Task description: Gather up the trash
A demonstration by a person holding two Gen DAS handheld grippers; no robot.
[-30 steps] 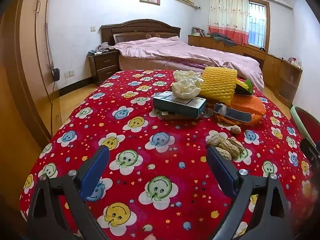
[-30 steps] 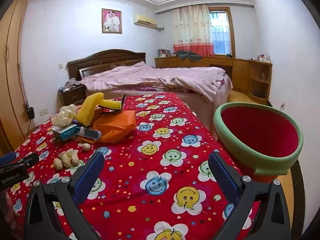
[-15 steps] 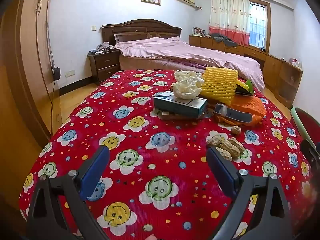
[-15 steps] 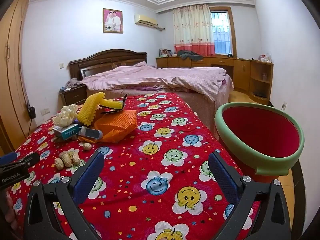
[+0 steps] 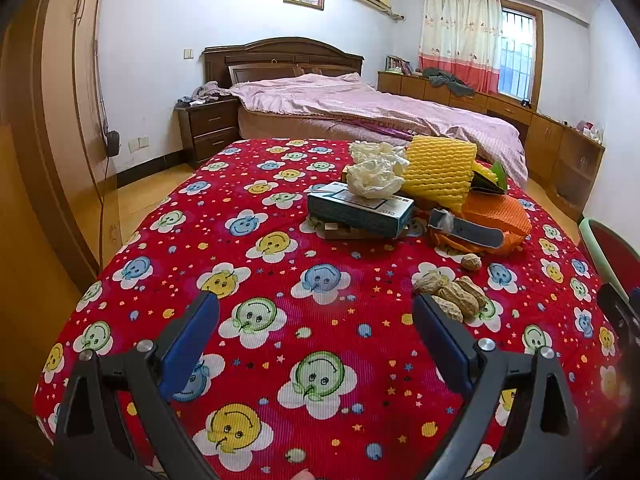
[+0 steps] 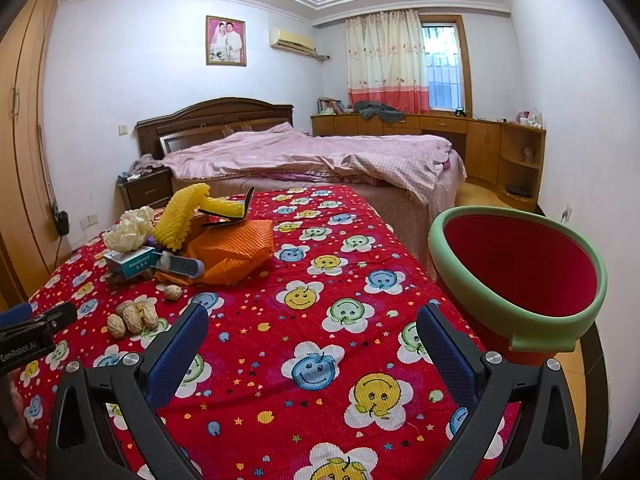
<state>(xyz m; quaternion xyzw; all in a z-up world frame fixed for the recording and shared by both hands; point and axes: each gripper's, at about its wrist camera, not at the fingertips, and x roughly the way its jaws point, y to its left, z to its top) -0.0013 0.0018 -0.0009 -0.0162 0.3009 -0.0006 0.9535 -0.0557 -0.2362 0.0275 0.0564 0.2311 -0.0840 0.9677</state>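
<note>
A pile of trash lies on the red smiley tablecloth (image 5: pixel 280 320): a blue-white box (image 5: pixel 360 210) with crumpled white paper (image 5: pixel 374 178) on top, yellow foam netting (image 5: pixel 438 172), orange foam netting (image 5: pixel 496 214), a grey-blue tube (image 5: pixel 466 230) and several peanuts (image 5: pixel 452 290). My left gripper (image 5: pixel 316 332) hovers open, short of the pile, the peanuts by its right finger. My right gripper (image 6: pixel 312 340) is open over bare cloth, nothing between its fingers. The same pile sits far left there: box (image 6: pixel 130 262), peanuts (image 6: pixel 134 316). A red bin with a green rim (image 6: pixel 516 276) stands at the table's right edge.
A bed with pink covers (image 6: pixel 320 156) lies beyond the table. A nightstand (image 5: pixel 208 128) is by the wall, wooden cabinets (image 6: pixel 504 156) under the window, a wardrobe (image 5: pixel 48 120) on the left. The left gripper's side (image 6: pixel 32 328) shows at the right wrist view's left edge.
Both views have shifted only slightly. The grippers stay open and the trash has not moved.
</note>
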